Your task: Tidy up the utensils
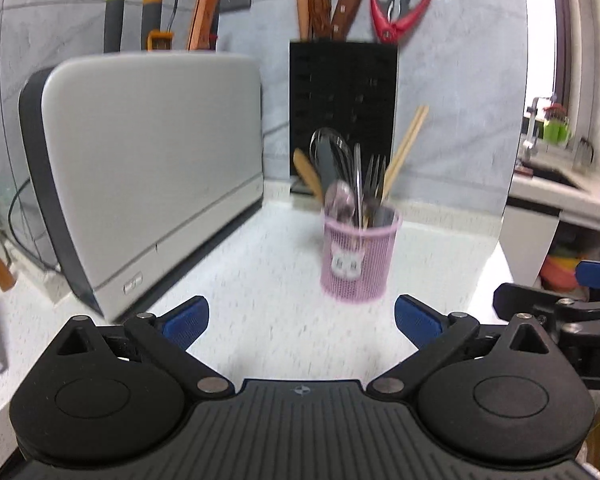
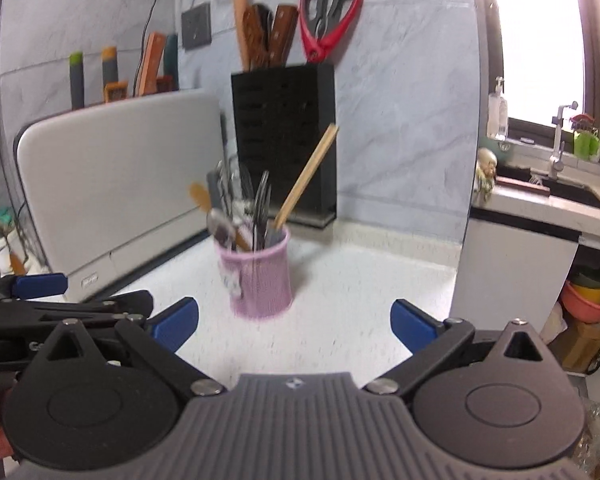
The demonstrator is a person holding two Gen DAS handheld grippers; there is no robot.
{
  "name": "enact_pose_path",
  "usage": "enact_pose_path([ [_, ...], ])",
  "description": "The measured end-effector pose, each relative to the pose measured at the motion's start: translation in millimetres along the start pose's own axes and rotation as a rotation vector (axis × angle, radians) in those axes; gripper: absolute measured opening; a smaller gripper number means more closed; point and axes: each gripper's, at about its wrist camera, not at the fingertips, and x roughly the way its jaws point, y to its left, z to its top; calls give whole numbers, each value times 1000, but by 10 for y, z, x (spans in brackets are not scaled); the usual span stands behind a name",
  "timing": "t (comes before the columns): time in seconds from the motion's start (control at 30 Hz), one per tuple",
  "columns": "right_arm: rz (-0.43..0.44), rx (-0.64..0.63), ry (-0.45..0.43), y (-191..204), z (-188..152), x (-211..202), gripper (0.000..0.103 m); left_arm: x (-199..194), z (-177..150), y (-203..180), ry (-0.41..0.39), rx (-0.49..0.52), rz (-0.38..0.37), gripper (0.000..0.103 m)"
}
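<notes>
Both claws are spread wide and hold nothing: the left gripper [image 1: 302, 322] and the right gripper [image 2: 294, 324]. At twelve o'clock stands the pink cup [image 1: 358, 258] full of utensils [image 1: 366, 178] on the white counter [image 1: 260, 280]. A big gray box [image 1: 148, 168] stands at ten o'clock. Behind the cup stands a black knife holder [image 1: 342, 104] with red scissors [image 1: 398, 4].

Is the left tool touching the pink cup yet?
Apart. The left wrist view shows the open left tool short of the pink cup, with bare white counter between its blue fingertips and the cup.
</notes>
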Motion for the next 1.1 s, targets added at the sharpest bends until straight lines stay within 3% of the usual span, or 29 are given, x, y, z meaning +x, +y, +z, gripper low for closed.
enact_pose_path([
  [0.33,-14,51,75,-49,-266,93,100,66,-244,9,76,-14,5,103],
  [1.1,-63,53,50,-81,-267,22,100,-2,-244,3,49,-11,-1,103],
])
